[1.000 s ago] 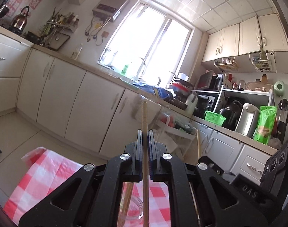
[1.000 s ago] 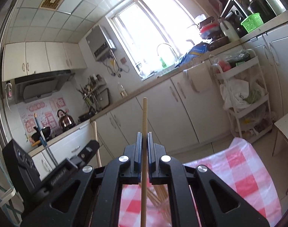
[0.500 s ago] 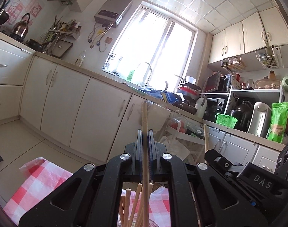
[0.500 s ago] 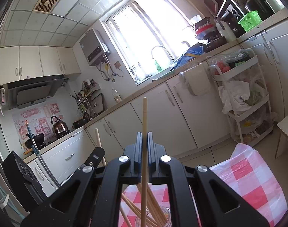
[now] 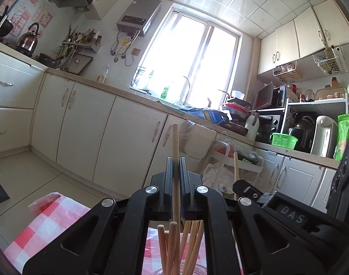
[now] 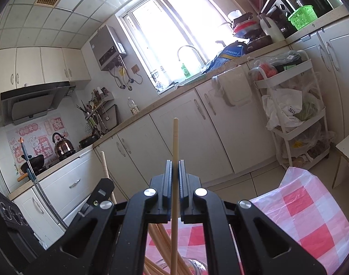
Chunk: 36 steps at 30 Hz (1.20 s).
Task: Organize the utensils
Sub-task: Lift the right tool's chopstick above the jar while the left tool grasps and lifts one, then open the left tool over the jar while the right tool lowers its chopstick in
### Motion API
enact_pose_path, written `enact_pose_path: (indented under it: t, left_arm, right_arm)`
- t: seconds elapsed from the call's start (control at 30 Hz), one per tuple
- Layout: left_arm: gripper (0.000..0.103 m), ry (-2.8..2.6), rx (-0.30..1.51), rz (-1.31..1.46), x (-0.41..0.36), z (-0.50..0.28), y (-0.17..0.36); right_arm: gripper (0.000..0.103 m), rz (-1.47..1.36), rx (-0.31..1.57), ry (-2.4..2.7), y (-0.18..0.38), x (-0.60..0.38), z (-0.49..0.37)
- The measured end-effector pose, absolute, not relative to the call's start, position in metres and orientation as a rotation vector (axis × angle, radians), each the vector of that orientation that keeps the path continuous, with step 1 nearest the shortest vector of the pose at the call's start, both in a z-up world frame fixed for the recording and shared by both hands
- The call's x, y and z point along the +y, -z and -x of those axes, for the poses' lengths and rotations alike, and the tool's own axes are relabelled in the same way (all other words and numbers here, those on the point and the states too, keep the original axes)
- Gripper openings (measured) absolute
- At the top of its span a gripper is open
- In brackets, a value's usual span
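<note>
My left gripper is shut on a wooden chopstick that stands upright between its jaws. Below it, several chopsticks stand in a glass jar at the bottom edge. My right gripper is shut on another upright chopstick. Below it the same jar holds several chopsticks. The right gripper shows at the right of the left wrist view; the left gripper shows at the left of the right wrist view.
A red and white checked cloth covers the table under the jar; it also shows in the left wrist view. Beyond are white kitchen cabinets, a white rolling rack with bags, and a stool at right.
Both grippers have come lower over the jar, still holding their chopsticks. The chopsticks standing in the jar now show higher under both grippers.
</note>
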<state>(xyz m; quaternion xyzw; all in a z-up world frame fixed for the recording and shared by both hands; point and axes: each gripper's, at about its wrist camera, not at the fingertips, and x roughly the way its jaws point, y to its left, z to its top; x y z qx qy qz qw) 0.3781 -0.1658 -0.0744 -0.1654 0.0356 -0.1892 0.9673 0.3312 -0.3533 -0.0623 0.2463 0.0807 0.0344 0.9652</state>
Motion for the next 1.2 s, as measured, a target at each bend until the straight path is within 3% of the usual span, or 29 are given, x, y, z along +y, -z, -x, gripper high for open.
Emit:
enact_pose_path:
  t: [0.63,0.7,0.87,1.2]
  left_arm:
    - [0.006,0.404,0.167,0.241,-0.149,-0.348,0.081]
    - [0.009,0.389,0.188,0.234,-0.143,-0.342,0.079]
    - [0.030,0.320,0.275,0.217,-0.127,-0.333,0.075]
    - [0.043,0.227,0.363,0.173,-0.102,-0.306,0.064]
  right_arm:
    - [0.006,-0.399,0.188,-0.086,0.078,-0.330,-0.332]
    - [0.006,-0.392,0.194,-0.089,0.079,-0.329,-0.327]
    - [0.006,-0.365,0.220,-0.100,0.081,-0.323,-0.312]
    - [0.006,-0.301,0.272,-0.110,0.089,-0.307,-0.289]
